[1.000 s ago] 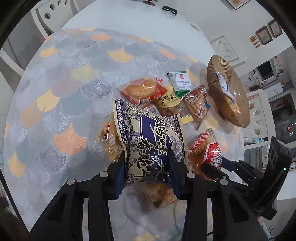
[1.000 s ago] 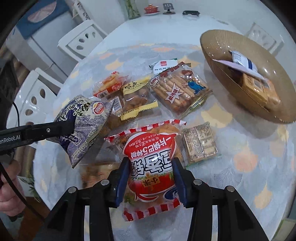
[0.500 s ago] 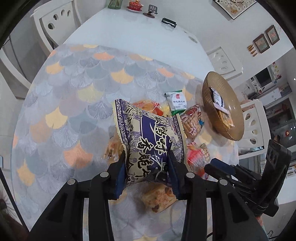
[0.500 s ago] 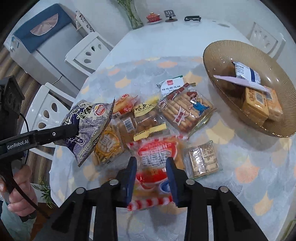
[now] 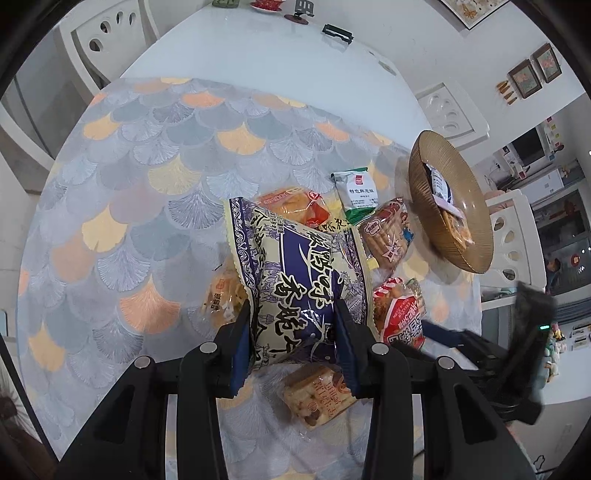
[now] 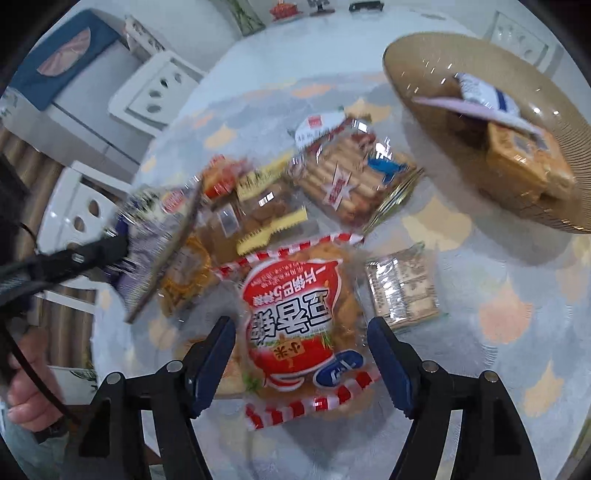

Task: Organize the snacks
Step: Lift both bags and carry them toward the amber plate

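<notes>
From the left wrist, the left gripper clamps a purple snack bag lifted above the snack pile, well left of the brown bowl. From the right wrist, the right gripper is spread wide around a red snack bag lying on the tablecloth, down-left of that bowl

A round desk carries a cloth patterned with grey, yellow and orange fans. White chairs with oval cut-outs stand around it, one at the far left and one beside the right edge. At the far end of the desk sit a small red pot and what may be a glass vase, though the blur makes that hard to judge. Two framed pictures hang on the wall.
</notes>
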Action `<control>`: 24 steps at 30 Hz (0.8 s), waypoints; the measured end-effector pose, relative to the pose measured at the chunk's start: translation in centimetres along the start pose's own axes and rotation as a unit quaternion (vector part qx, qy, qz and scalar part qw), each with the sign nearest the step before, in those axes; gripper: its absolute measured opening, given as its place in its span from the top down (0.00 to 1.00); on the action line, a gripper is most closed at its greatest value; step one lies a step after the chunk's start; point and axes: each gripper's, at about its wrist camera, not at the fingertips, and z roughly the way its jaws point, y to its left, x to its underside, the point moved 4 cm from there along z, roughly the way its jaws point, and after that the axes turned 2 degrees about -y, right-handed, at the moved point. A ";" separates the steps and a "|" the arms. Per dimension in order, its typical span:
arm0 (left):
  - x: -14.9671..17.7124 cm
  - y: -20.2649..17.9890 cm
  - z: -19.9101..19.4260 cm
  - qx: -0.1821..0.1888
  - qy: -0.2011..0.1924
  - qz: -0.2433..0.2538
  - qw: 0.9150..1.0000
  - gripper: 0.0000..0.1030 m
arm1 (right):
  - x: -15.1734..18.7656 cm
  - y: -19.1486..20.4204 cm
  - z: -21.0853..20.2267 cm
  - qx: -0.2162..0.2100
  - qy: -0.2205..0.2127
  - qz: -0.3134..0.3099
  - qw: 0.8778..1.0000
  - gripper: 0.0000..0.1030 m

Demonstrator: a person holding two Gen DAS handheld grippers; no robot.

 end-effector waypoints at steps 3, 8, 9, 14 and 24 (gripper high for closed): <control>-0.1 -0.2 -0.1 0.001 -0.002 0.004 1.000 0.64 | 0.1 0.8 1.7 0.032 0.006 -0.025 0.999 0.36; -0.1 -0.3 -0.4 0.003 -0.005 0.009 1.000 0.64 | 0.0 2.4 0.3 0.054 -0.026 -0.055 0.997 0.60; -0.1 -0.3 -0.5 0.004 -0.006 0.009 1.000 0.64 | 0.0 2.4 0.0 0.049 -0.031 -0.051 0.997 0.60; -0.5 -0.5 -1.1 0.010 -0.012 0.012 1.000 0.64 | -0.5 1.4 -1.8 0.025 -0.049 -0.015 0.998 0.60; -3.8 -4.7 -2.4 0.033 -0.042 0.056 0.997 0.64 | -2.9 0.0 -7.7 -0.016 -0.098 0.039 0.994 0.60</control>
